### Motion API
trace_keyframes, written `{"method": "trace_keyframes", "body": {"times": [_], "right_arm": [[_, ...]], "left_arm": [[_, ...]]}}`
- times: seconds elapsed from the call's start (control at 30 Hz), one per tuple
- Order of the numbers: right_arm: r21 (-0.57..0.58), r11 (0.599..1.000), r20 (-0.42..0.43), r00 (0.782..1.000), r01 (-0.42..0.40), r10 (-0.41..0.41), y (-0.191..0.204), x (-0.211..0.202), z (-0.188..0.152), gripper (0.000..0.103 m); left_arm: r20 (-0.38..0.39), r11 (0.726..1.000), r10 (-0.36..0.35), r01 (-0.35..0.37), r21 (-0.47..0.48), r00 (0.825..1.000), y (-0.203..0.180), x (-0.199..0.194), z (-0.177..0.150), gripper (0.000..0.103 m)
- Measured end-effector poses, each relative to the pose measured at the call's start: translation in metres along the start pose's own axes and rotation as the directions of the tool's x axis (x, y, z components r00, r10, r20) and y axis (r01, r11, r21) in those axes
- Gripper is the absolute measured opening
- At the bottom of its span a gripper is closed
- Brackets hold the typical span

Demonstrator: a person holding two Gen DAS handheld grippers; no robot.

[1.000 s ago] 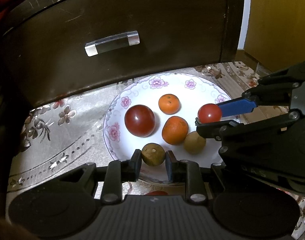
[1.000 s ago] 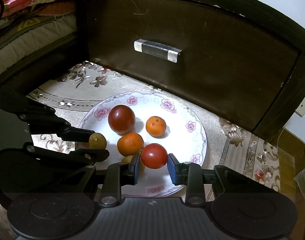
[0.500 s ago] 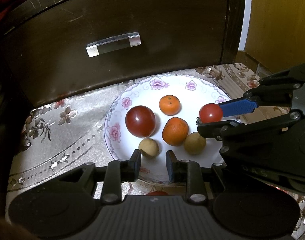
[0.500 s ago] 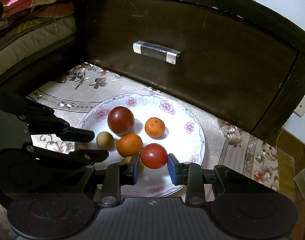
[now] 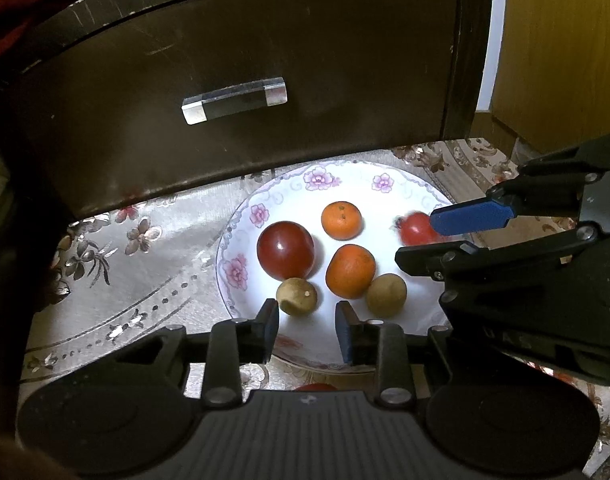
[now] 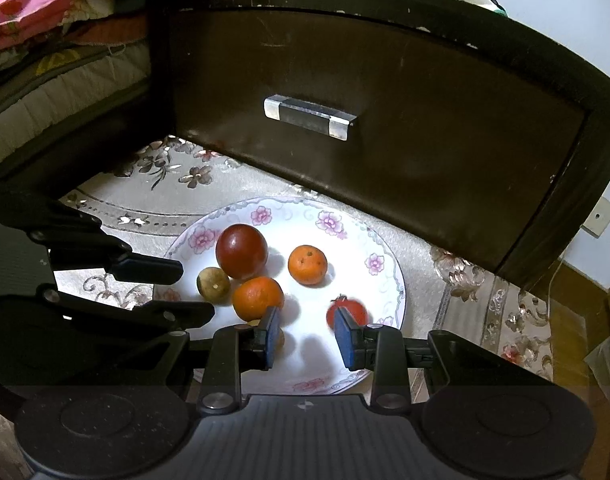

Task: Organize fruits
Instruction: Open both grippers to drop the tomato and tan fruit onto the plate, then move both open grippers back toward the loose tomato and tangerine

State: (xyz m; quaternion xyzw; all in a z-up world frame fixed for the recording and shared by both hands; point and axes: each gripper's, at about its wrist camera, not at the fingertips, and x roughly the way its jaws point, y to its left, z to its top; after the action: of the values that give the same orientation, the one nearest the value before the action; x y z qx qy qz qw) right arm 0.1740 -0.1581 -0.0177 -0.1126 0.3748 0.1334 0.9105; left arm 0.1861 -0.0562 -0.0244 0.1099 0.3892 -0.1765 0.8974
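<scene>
A white flowered plate (image 5: 241,240) (image 6: 389,280) holds a big dark red tomato (image 5: 285,250) (image 6: 241,251), two oranges (image 5: 341,220) (image 5: 350,270) and two small brown fruits (image 5: 297,296) (image 5: 386,295). A small red tomato (image 6: 349,310) (image 5: 413,229) lies on the plate's right side, just past my right gripper's right finger and looking blurred. My right gripper (image 6: 308,336) (image 5: 417,240) stands open over the plate with nothing between its fingers. Low at the plate's near rim my left gripper (image 5: 307,330) (image 6: 192,292) is open, one brown fruit (image 6: 213,284) just beyond its fingertips.
A dark wooden drawer front (image 5: 265,60) (image 6: 385,80) with a clear handle (image 5: 233,100) rises right behind the plate. Floral cloth (image 5: 125,280) covers the surface. A red object (image 5: 315,387) peeks from under my left gripper. Yellow wood (image 5: 561,40) stands at the right, bedding (image 6: 45,60) at the left.
My left gripper let go of a brown fruit, which now rests on the plate. My right gripper has just opened and the small tomato has dropped onto the plate's right side.
</scene>
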Motion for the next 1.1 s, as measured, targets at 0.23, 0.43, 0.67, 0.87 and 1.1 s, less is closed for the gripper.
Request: {"method": "trace_keyframes", "body": {"times": [0.23, 0.43, 0.67, 0.87, 1.1], "right_arm": [[-0.001, 1.000, 0.003, 1.000, 0.001, -0.001, 0.0004, -0.0013, 0.0006, 0.029], [-0.002, 1.000, 0.001, 1.000, 0.001, -0.001, 0.0005, -0.0018, 0.0005, 0.029], [-0.004, 1.000, 0.001, 1.000, 0.000, 0.000, 0.0008, -0.0025, 0.0007, 0.029], [-0.007, 1.000, 0.002, 1.000, -0.001, 0.001, 0.0028, -0.0046, 0.0008, 0.029], [-0.015, 1.000, 0.004, 1.000, -0.004, 0.004, 0.0073, -0.0075, 0.0001, 0.029]], "left_arm": [[0.004, 1.000, 0.002, -0.002, 0.001, 1.000, -0.0004, -0.0024, 0.0002, 0.036], [0.003, 1.000, 0.002, -0.002, 0.003, 1.000, -0.0008, -0.0033, 0.0002, 0.036], [0.004, 1.000, 0.003, -0.003, 0.005, 1.000, -0.0011, -0.0037, 0.0002, 0.036], [0.005, 1.000, 0.005, -0.005, 0.008, 1.000, -0.0010, -0.0052, -0.0001, 0.036], [0.005, 1.000, 0.009, -0.009, 0.012, 1.000, -0.0003, -0.0088, -0.0017, 0.036]]}}
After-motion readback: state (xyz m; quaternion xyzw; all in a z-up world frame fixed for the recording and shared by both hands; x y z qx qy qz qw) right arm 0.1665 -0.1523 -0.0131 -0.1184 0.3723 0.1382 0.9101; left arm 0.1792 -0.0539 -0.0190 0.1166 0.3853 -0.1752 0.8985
